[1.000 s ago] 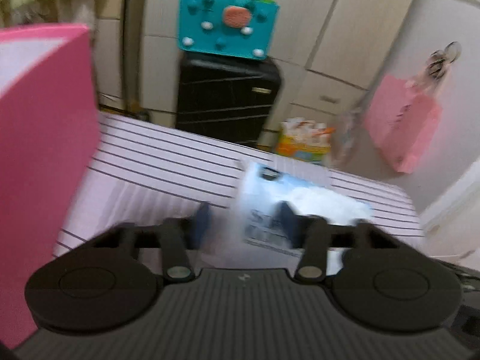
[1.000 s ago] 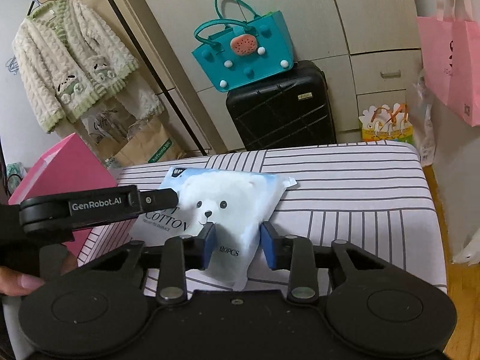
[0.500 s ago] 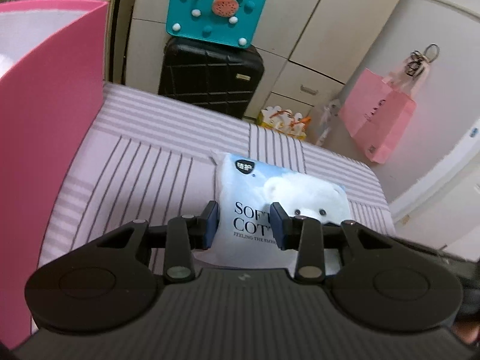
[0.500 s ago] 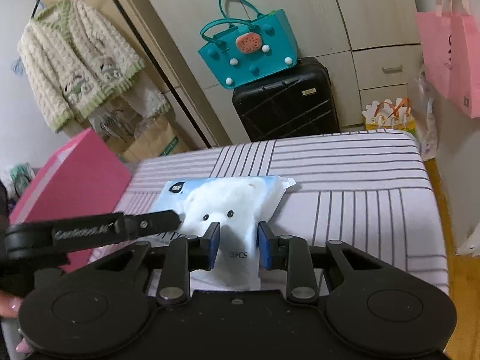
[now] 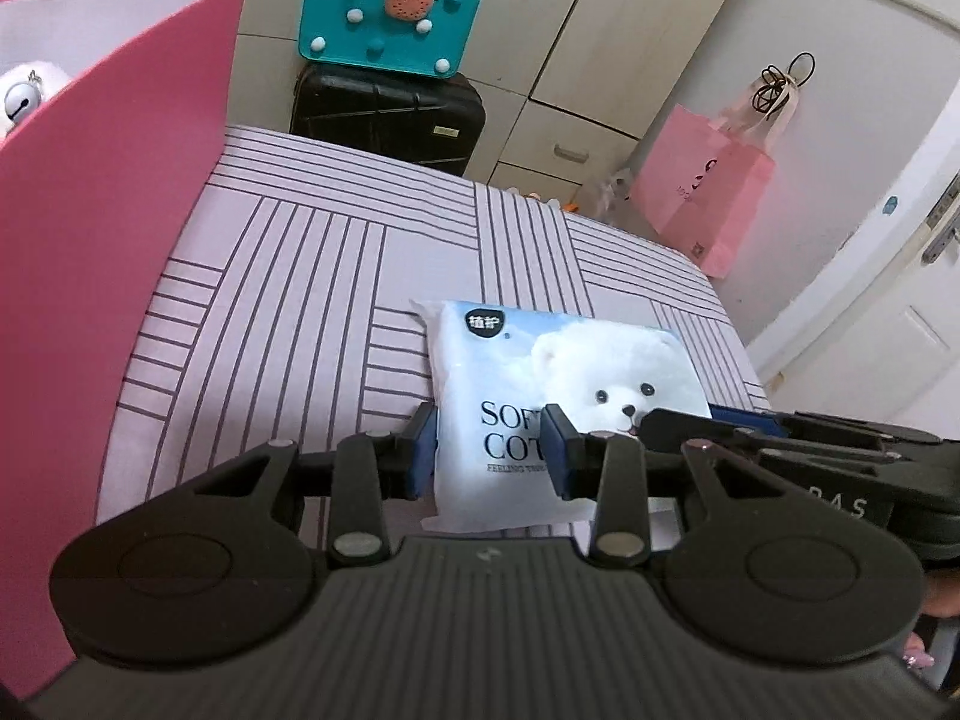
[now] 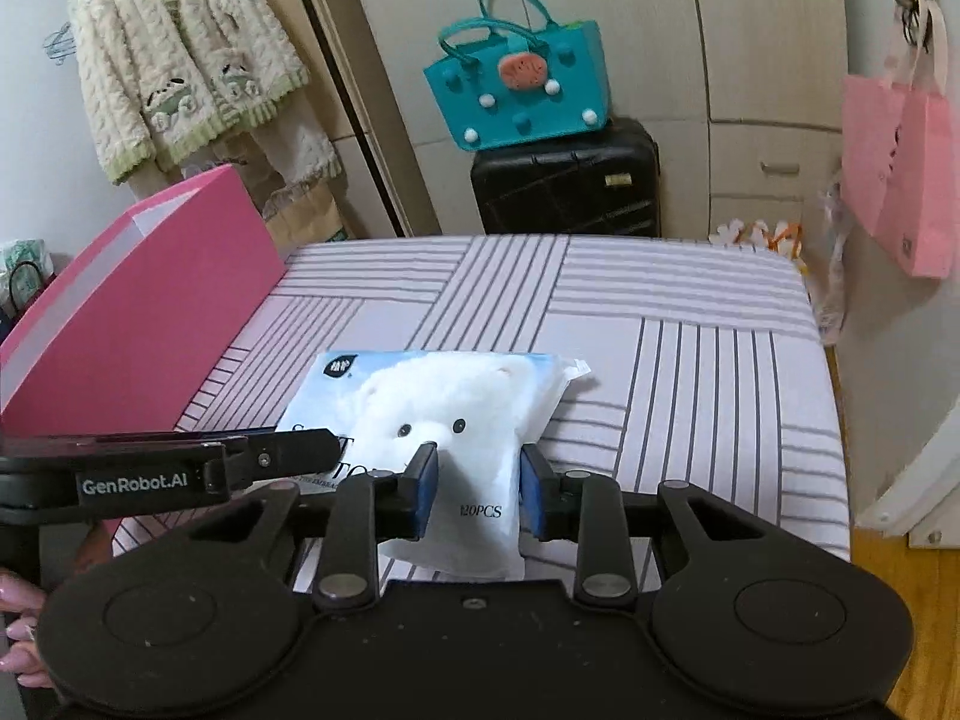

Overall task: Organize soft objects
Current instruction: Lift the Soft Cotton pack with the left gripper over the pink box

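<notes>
A soft tissue pack point(image 5: 558, 372) printed with a white bear hangs over the striped bed sheet point(image 5: 300, 300). Both grippers hold it by its near edge. My left gripper point(image 5: 489, 450) is shut on the near left part, over the printed words. My right gripper point(image 6: 477, 489) pinches the near right corner of the pack point(image 6: 444, 396). Its jaws are opening slightly, and the pads still press the wrapper. One of the left gripper's fingers point(image 6: 300, 450) reaches in from the left. A tall pink box point(image 5: 108, 240) stands at the left with a white plush toy point(image 5: 24, 96) inside.
A teal handbag point(image 5: 390, 12) sits on a black suitcase point(image 5: 384, 114) beyond the bed's far edge. A pink paper bag point(image 5: 702, 192) hangs by the door at the right. A fluffy cardigan point(image 6: 186, 60) hangs at the left. A person's fingers point(image 6: 18, 606) hold the left gripper.
Both grippers have travelled across the bed with the tissue pack still between them. The pink box looms larger in the right wrist view. The left view has steadied from a blur.
</notes>
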{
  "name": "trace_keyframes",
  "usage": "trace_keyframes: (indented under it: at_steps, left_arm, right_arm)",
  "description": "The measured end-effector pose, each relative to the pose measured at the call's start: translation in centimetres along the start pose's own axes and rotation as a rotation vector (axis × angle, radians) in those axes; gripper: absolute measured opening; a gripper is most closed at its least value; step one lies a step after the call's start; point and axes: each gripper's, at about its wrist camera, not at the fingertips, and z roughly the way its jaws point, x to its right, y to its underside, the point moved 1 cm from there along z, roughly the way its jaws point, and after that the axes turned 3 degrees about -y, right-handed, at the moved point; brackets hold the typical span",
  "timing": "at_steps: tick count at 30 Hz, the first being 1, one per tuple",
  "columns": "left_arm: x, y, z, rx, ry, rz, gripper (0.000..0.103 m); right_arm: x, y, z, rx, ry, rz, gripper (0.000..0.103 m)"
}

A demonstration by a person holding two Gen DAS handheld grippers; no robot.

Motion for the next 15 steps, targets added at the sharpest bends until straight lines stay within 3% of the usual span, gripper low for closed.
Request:
trace_keyframes:
  at_steps: [5,9,15]
  left_arm:
    - [-0.3,0.1,0.2,0.025,-0.002,-0.003,0.036]
    - [0.3,0.3,-0.3,0.032,0.007,0.014,0.032]
    - [1.3,0.9,-3.0,0.095,0.018,0.067,0.032]
  right_arm:
    - [0.7,-0.1,0.4,-0.01,-0.011,0.041,0.039]
    - [0.7,0.2,0.1,0.01,-0.027,0.052,0.029]
    - [-0.8,0.6,-2.3,0.033,-0.035,0.016,0.032]
